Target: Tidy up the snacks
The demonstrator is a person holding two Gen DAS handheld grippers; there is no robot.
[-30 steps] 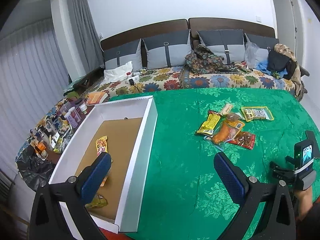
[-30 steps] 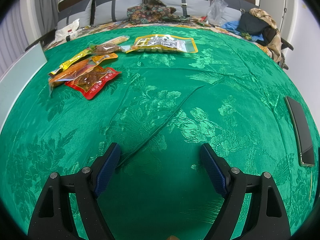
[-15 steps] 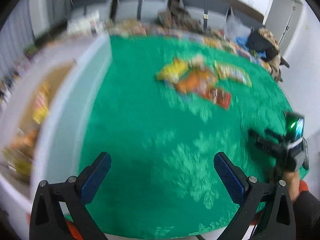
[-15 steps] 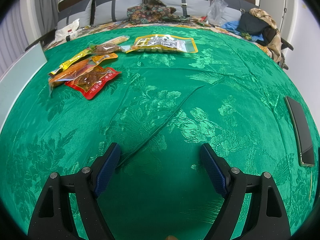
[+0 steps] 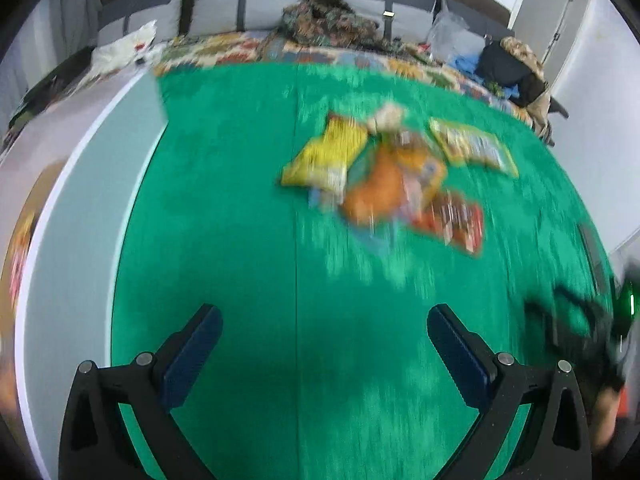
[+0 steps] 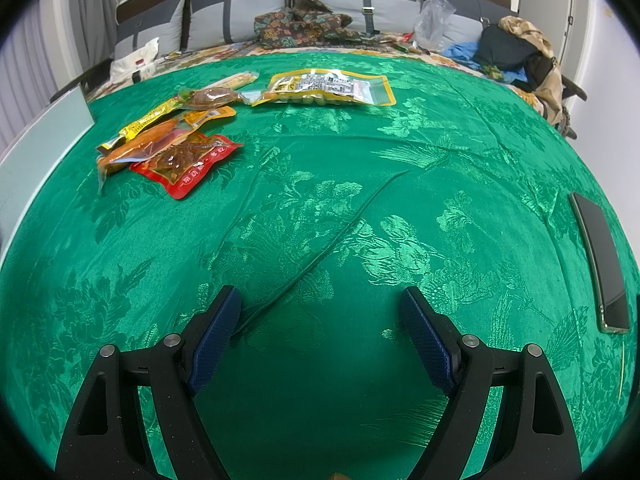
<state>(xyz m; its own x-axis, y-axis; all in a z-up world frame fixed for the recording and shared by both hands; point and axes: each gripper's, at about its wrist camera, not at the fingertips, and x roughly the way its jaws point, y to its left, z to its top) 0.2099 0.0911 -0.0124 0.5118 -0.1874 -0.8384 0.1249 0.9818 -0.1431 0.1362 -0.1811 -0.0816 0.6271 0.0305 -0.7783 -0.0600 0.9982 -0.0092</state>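
Note:
Several snack packets lie in a heap on the green cloth: a red packet [image 6: 188, 162], an orange one [image 6: 160, 136], a long yellow one [image 6: 148, 120] and a wide yellow-edged bag [image 6: 326, 88] further back. The left wrist view is blurred and shows the same heap [image 5: 384, 184] ahead, right of centre. My left gripper [image 5: 324, 344] is open above bare cloth, short of the heap. My right gripper [image 6: 320, 320] is open and empty, low over the cloth near the front. A white box [image 5: 80, 216] stands at the left with a packet or two inside.
A dark phone [image 6: 600, 256] lies on the cloth at the right. The other hand-held gripper [image 5: 592, 332] and a hand show at the right edge of the left wrist view. A sofa with cushions and clothes [image 6: 304, 24] runs behind the table.
My left gripper has swung right, away from the white box and towards the snack heap, which now looks nearer. The right gripper has not moved.

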